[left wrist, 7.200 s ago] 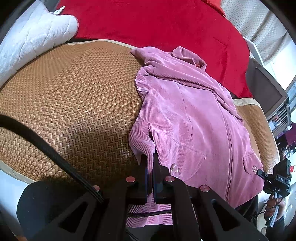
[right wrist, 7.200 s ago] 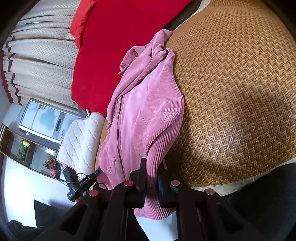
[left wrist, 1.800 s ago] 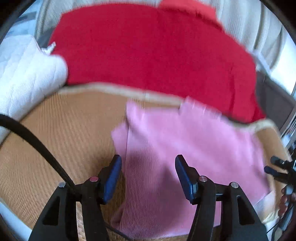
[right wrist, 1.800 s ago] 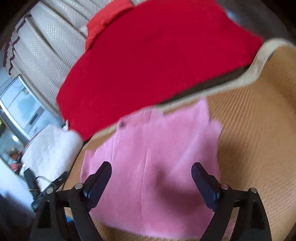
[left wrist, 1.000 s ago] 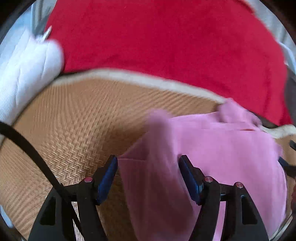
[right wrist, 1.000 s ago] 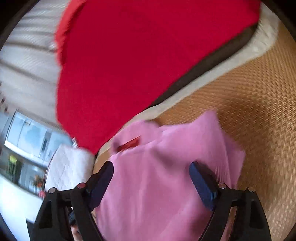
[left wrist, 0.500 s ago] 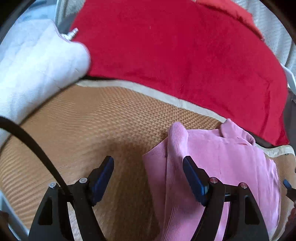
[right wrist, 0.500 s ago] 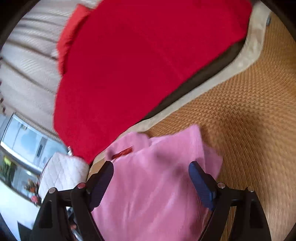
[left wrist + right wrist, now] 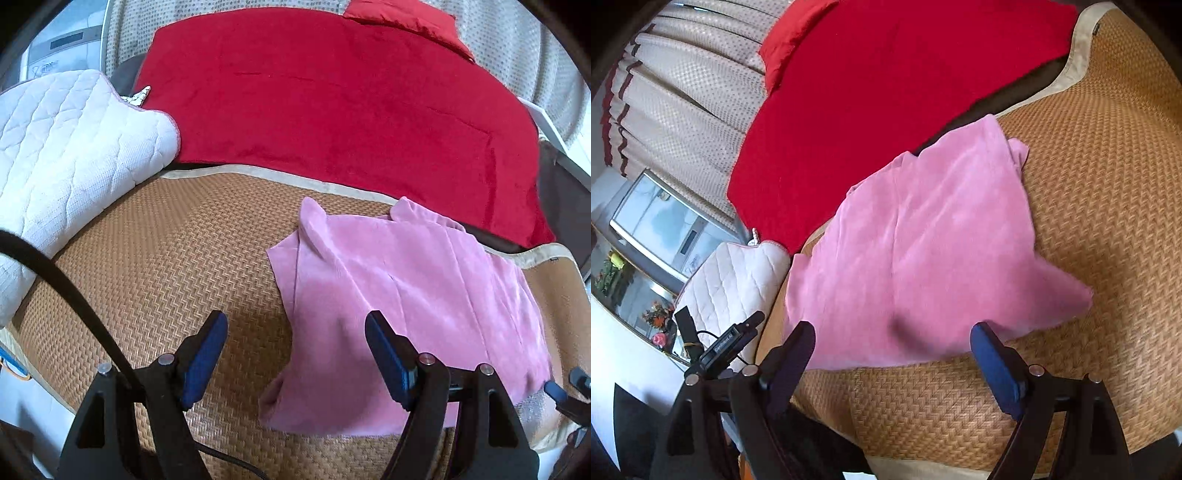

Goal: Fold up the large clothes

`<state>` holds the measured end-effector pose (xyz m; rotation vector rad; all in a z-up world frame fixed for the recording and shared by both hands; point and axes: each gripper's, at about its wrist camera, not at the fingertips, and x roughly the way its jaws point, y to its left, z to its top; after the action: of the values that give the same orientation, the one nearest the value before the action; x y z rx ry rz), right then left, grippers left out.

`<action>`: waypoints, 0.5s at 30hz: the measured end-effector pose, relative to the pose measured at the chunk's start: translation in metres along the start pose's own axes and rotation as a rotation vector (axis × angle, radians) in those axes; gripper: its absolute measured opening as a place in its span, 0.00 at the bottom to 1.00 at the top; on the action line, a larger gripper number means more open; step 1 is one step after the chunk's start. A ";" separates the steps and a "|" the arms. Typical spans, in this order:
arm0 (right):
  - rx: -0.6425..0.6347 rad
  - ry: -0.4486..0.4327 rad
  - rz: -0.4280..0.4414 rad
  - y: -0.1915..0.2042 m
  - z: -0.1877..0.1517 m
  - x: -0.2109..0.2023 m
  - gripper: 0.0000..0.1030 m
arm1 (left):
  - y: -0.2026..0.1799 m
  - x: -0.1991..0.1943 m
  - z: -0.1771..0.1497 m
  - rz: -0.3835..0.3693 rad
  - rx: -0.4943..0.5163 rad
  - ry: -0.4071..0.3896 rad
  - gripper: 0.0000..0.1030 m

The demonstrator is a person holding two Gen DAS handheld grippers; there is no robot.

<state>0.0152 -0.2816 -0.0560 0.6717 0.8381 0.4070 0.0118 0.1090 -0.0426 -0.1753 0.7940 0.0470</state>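
A pink corduroy jacket (image 9: 399, 291) lies folded flat, back side up, on the woven straw mat (image 9: 177, 266). It also shows in the right wrist view (image 9: 931, 243). My left gripper (image 9: 295, 358) is open and empty, held above the jacket's left edge. My right gripper (image 9: 894, 358) is open and empty, held above the jacket's near edge. A rumpled corner of the jacket (image 9: 1071, 295) sticks out to the right on the mat (image 9: 1108, 184).
A red blanket (image 9: 332, 103) covers the bed behind the mat. A white quilted pad (image 9: 66, 155) lies at the left. A black cable (image 9: 74, 295) crosses the left wrist view. Curtains (image 9: 683, 92) and an appliance (image 9: 665, 221) stand beyond the bed.
Both grippers were shut on the jacket's hem 7.2 s ago; they have since let go and now stand open above it. The jacket now lies folded with its back up. The views have steadied.
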 end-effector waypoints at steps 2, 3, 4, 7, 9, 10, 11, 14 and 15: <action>-0.003 -0.007 0.013 0.005 0.003 -0.002 0.86 | -0.001 -0.004 -0.002 0.003 -0.004 -0.001 0.75; -0.004 -0.013 0.018 0.007 0.006 -0.002 0.86 | -0.001 -0.006 -0.003 0.003 -0.011 -0.002 0.75; -0.007 -0.020 0.018 0.010 0.009 -0.001 0.86 | 0.000 -0.006 -0.003 0.001 -0.017 -0.002 0.75; -0.017 -0.036 0.014 0.011 0.019 0.004 0.86 | 0.001 -0.009 -0.006 -0.002 -0.023 0.003 0.75; -0.012 -0.032 -0.019 0.007 0.022 0.012 0.86 | 0.001 -0.007 -0.007 0.000 -0.021 0.011 0.75; 0.019 -0.010 -0.033 -0.004 0.023 0.020 0.86 | 0.001 -0.006 -0.008 -0.003 -0.019 0.014 0.75; 0.047 0.005 -0.037 -0.011 0.024 0.027 0.86 | 0.000 -0.005 -0.009 -0.001 -0.014 0.021 0.75; 0.084 0.011 -0.026 -0.023 0.023 0.032 0.86 | 0.001 -0.002 -0.011 0.005 -0.003 0.026 0.75; 0.068 0.007 -0.031 -0.018 0.022 0.029 0.86 | 0.000 0.000 -0.011 0.011 -0.001 0.027 0.75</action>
<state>0.0517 -0.2870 -0.0734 0.7195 0.8712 0.3546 0.0034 0.1076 -0.0502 -0.1728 0.8218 0.0555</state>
